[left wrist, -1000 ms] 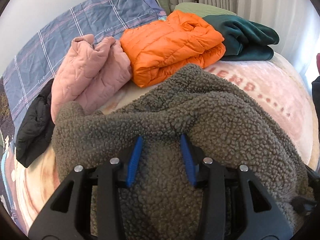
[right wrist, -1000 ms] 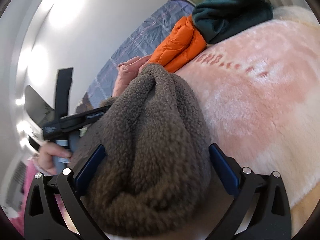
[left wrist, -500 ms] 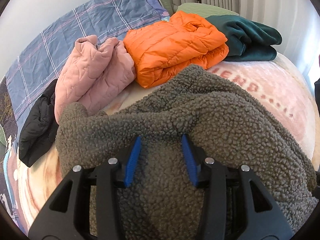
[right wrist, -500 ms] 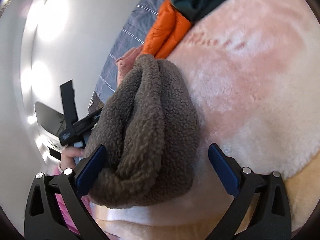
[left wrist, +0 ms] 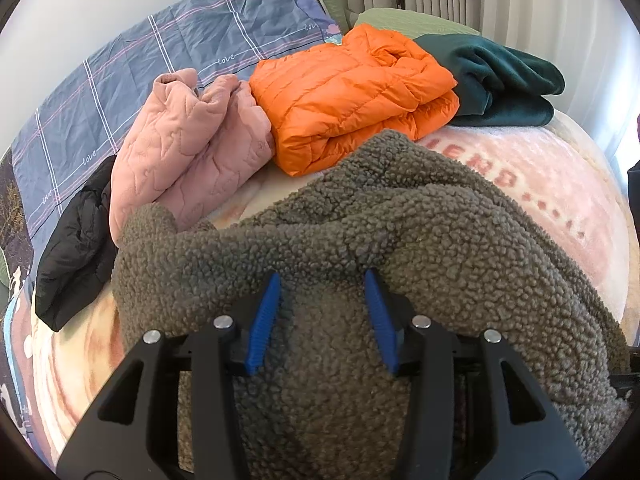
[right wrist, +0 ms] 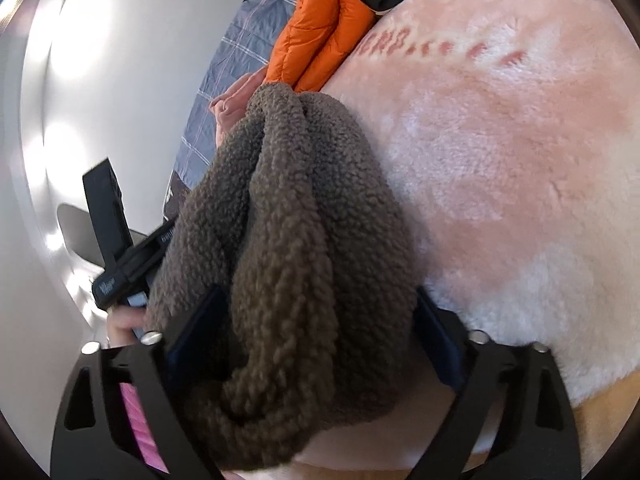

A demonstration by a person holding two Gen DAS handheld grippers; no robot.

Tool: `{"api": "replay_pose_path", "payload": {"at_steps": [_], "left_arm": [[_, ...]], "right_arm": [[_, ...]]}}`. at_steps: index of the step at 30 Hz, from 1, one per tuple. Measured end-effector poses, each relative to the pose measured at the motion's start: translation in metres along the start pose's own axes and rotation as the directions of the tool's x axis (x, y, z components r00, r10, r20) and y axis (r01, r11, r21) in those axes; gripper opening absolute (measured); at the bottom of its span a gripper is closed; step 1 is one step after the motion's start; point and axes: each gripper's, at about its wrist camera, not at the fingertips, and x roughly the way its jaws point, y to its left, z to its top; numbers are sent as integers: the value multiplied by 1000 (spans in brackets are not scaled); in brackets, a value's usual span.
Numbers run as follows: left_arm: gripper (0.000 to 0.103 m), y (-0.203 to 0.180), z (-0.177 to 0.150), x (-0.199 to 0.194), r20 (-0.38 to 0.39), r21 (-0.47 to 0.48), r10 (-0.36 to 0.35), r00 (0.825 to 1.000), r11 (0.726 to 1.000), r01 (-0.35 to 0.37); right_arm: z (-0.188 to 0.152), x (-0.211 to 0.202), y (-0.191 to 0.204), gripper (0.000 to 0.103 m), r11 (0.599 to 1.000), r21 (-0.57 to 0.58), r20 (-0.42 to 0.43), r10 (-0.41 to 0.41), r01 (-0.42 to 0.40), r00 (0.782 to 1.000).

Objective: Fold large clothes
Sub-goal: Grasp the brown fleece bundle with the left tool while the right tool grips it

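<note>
A grey-brown sherpa fleece jacket (left wrist: 420, 240) lies bunched on the pink plush bed cover (left wrist: 552, 168). My left gripper (left wrist: 322, 280) is shut on a thick fold of the jacket at its near edge. In the right wrist view the same jacket (right wrist: 304, 240) hangs in a doubled-up roll between my right gripper's (right wrist: 316, 304) blue pads, which are shut on it. The left gripper's black body (right wrist: 120, 264) and the hand holding it show at the left of that view.
Behind the jacket lie a folded pink quilted garment (left wrist: 188, 148), a folded orange puffer jacket (left wrist: 352, 88), a folded dark green fleece (left wrist: 504, 76) and a black garment (left wrist: 76, 252). A blue plaid pillow (left wrist: 160, 52) leans at the wall. Pleated curtains hang at the back right.
The right gripper has closed from wide open onto the rolled jacket. The left gripper keeps its grip and has shifted slightly.
</note>
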Motion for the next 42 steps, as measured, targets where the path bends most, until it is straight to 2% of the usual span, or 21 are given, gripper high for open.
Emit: {"api": "replay_pose_path", "payload": {"at_steps": [3,10,18,21,24,28,29,31,36,38,40,42], "left_arm": [[46,-1,0,0,1,3,0,1000,1000,0],[46,-1,-2,-2,11,1,1,1000,1000,-1],[47,1,-3,-5,26,-4,-11,1000,1000,11],[47,2,-3,-4,21,-13,-24,999,1000,25],[47,6,-2,-2,11,-28,-44,999,999,45],[47,6,-1,-2,11,-37,-54,999,998,54],[47,7,-2,-2,15,-36,-54,998,998,55],[47,8,-2,-3,23,-38,-62,998,997,63],[50,8,-3,-7,39,-41,-53,998,998,55],[55,10,-3,-10,48,-49,-40,998,998,43],[70,20,-5,-23,76,-99,-25,997,995,33],[77,38,-8,-41,131,-178,-66,989,980,88]], "right_arm": [[-5,-3,-5,72,998,-64,19,-27,28,999],[-8,-5,-4,71,996,-79,32,-39,42,999],[-8,-7,-5,78,995,-94,1,-13,13,1000],[-2,4,-1,85,996,-91,-17,-21,20,1000],[8,16,2,85,995,-104,-25,5,-7,1000],[11,21,1,50,996,-75,-14,51,-52,999],[8,19,3,47,996,-80,1,42,-41,999],[3,15,5,46,995,-99,26,22,-19,999],[1,15,-1,47,996,-85,30,40,-37,999],[1,16,-2,48,996,-89,38,36,-32,999],[-1,14,-4,49,995,-91,44,40,-36,998],[-2,13,-5,49,994,-99,49,42,-37,998]]}}
